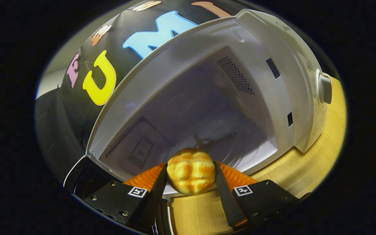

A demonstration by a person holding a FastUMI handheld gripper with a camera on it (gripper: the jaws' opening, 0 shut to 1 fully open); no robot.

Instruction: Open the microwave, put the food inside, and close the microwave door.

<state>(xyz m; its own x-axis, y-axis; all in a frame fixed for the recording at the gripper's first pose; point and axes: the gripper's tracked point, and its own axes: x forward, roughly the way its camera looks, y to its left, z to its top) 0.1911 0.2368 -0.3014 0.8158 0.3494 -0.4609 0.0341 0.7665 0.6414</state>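
My gripper (190,174) is shut on a golden-brown bread roll (190,170), which both fingers squeeze from the sides. Just ahead of the roll gapes the white microwave (282,75), its cavity (201,117) wide open and bare, with a round glass turntable (227,137) on its floor. The roll hangs at the cavity's front sill. The door (80,178) is swung out to the left of my fingers and shows as a dark panel with a pale rim. A control knob (325,88) sticks out of the microwave's front panel on the right.
The microwave stands on a light wooden table (305,169), which runs under and to the right of my fingers. Black booth cloth (77,107) hangs behind and to the left of the microwave. Vent grilles (235,75) mark the cavity's walls.
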